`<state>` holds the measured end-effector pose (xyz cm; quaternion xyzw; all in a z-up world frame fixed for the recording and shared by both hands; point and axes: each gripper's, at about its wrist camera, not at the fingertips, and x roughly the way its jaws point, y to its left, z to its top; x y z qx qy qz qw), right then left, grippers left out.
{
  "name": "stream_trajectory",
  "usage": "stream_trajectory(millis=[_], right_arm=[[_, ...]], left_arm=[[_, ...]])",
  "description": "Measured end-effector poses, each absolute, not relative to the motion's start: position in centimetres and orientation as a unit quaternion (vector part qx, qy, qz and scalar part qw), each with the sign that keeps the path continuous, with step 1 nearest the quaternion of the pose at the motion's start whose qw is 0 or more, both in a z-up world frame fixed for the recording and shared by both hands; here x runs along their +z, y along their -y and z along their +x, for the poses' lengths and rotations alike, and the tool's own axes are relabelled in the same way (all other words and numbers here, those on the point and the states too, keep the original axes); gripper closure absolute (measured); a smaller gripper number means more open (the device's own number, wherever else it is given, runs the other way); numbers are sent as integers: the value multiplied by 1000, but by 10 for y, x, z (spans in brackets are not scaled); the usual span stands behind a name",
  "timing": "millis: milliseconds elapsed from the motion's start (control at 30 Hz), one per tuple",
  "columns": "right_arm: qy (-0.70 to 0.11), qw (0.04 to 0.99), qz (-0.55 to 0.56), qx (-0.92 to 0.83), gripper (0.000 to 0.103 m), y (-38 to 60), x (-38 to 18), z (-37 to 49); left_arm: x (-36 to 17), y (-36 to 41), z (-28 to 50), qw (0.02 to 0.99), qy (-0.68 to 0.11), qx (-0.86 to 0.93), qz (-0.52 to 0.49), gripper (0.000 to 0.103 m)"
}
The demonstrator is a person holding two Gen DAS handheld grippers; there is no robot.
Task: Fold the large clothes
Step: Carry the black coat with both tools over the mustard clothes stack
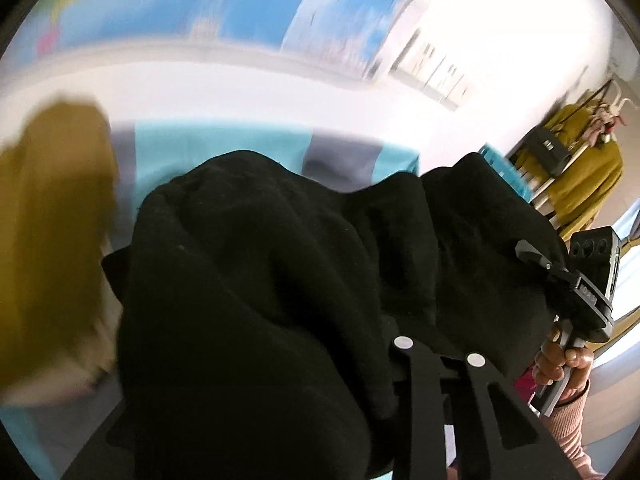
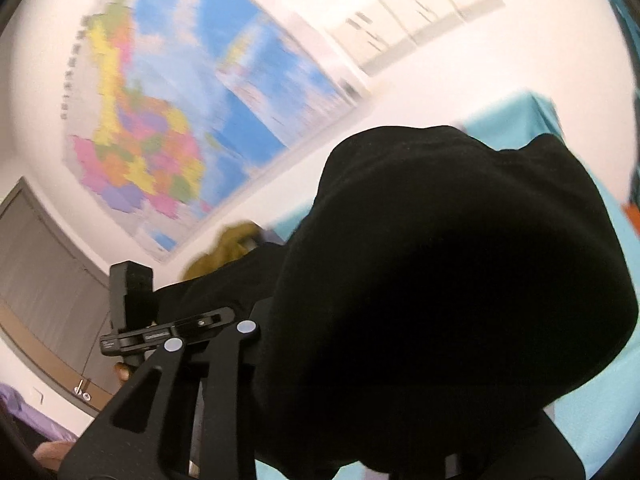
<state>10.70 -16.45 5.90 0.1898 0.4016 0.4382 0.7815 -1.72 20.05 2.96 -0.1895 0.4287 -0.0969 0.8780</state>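
Black garment (image 1: pixel 256 280) drapes over the left gripper (image 1: pixel 440 354), hiding the fingertips; finger state cannot be determined. It likewise covers the right gripper (image 2: pixel 212 336) tips; grip indeterminate. Blurred turquoise cloth (image 1: pixel 224 144) lies beyond the fingers; mustard garment (image 1: pixel 48 216) at left.

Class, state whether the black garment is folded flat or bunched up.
Bunched up: the black garment hangs in lumpy drapes over both grippers, lifted off the teal cloth.

Left gripper (image 1: pixel 438 352): fingers nearly together, tips buried in black cloth.
Right gripper (image 2: pixel 210 336): likewise narrow, raised, cloth-draped.
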Motion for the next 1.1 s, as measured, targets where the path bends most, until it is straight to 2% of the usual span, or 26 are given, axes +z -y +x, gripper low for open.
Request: stream_trajectory(millis=[233,433,533,633,700,767,900,967,1000,1033,1067,1100], right_arm=[[-331,783,175,497,74,98,143,116],[-278,748,185,574,74,-6,200,123],[-246,730,181,612,74,-72,220,118],[-244,693,191,651,74,-133,216,108],[-254,680,173,666,74,-180,192,96],[-301,655,162,674,74,-218,155,86],[-478,589,117,641,72,-287,22,60],[-520,575,108,622,68,-292,-16,53],[-516,575,120,624,67,-286,-20,54],[-513,572,123,629,64,-282,-17,55],[-509,571,121,633,62,-276,-11,56],[-500,575,117,637,53,-268,-2,56]], left_arm=[[128,-251,-28,919,-356,-72,-155,74],[195,-321,-51,945,-297,9,-137,74],[226,-368,-67,957,-255,65,-120,74],[238,-420,-91,961,-216,122,-123,74],[228,-455,-109,959,-197,162,-123,74],[203,-492,-128,952,-193,196,-137,73],[86,-571,-149,895,-287,279,-194,71],[16,-603,-156,849,-356,292,-259,71],[0,-609,-160,843,-359,291,-277,67],[-11,-612,-167,844,-349,285,-290,58],[-14,-610,-173,851,-336,280,-290,58],[-13,-610,-176,854,-331,278,-289,57]])
